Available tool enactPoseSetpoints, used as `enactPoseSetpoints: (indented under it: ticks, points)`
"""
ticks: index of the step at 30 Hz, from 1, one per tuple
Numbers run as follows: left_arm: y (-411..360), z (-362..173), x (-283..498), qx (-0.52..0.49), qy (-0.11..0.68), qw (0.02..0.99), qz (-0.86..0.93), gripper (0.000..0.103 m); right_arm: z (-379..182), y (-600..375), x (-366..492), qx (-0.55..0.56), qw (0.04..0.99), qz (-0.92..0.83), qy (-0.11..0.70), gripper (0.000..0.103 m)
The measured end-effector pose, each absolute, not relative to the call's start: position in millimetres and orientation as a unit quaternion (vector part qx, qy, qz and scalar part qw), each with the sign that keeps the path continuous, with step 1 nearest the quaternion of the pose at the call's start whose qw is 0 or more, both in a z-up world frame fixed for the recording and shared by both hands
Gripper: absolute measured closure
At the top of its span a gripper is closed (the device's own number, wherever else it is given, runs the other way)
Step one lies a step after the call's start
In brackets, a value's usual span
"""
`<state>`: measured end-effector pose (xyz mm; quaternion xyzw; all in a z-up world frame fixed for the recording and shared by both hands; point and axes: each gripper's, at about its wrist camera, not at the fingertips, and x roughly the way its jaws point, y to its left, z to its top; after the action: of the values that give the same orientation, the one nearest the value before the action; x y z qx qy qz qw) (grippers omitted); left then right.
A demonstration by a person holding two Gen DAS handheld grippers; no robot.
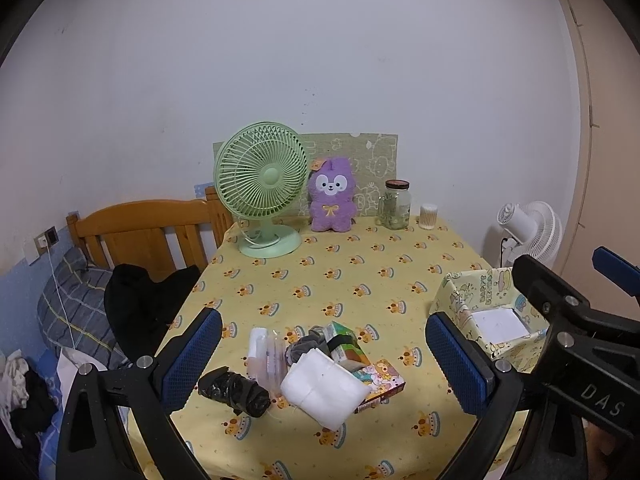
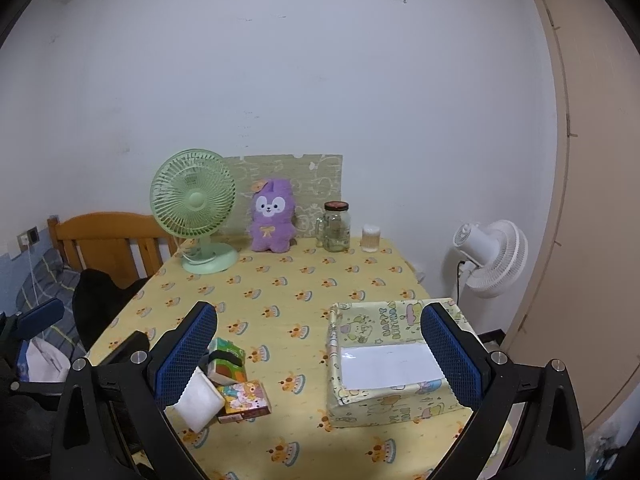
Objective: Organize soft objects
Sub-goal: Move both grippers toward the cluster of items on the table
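Currently both grippers hover above the near edge of the table [image 1: 360, 264], which wears a yellow patterned cloth. Left gripper [image 1: 324, 356]: jaws spread wide, holding nothing, framing a small pile of items. Right gripper [image 2: 320, 354]: jaws likewise wide apart and empty, aimed between the pile and the box [image 2: 394, 364].

The pile sits near the front edge, left of the box: a white pad [image 1: 324, 390] lies on top, overlapping a cartoon-print carton [image 1: 382, 380]; a green tissue pack [image 1: 346, 346] and a grey cloth [image 1: 306, 346] sit just behind; a clear packet [image 1: 268, 354] and a black bag roll [image 1: 234, 392] lie to the left.

The box, wrapped in birthday paper, is open-topped with a white bottom showing.

At the far edge stand a green fan [image 1: 262, 192], purple plush toy [image 1: 332, 200] and glass jar [image 1: 396, 204].
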<state>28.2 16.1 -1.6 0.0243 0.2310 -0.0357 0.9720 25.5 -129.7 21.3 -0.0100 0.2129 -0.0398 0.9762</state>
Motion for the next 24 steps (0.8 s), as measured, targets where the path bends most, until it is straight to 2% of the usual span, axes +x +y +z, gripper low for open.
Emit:
enactPoseSetpoints:
  ticks: [24]
  points:
    - [18.6,0.1,27.3,0.019,0.223,0.974,-0.037,0.002,23.9,-126.3,27.0,-0.003,0.976,-0.031,0.215,0.000]
